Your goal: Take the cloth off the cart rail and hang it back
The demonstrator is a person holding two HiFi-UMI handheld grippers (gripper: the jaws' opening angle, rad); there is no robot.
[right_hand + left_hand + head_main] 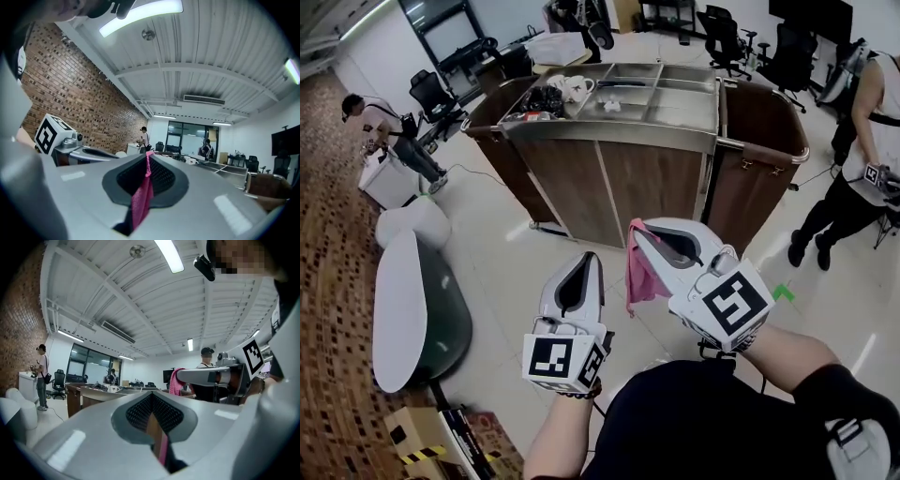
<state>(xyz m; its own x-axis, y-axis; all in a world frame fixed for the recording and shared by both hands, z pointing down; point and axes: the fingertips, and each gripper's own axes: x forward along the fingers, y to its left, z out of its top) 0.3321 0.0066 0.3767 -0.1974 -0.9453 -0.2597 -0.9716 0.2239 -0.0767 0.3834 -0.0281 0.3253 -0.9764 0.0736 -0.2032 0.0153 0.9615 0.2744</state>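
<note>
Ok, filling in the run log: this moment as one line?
right gripper: shut on pink fabric cloth | left gripper: shut | cloth: off metal cart rail, not rehung | brown wooden cart: ahead

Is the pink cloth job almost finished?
About halfway, I think. Done: the pink cloth is off the cart. In hand: the right gripper is shut on its top edge, and it dangles above the floor in front of the cart. Left to do: drape it back over the cart rail, which has nothing on it where I can see.
</note>
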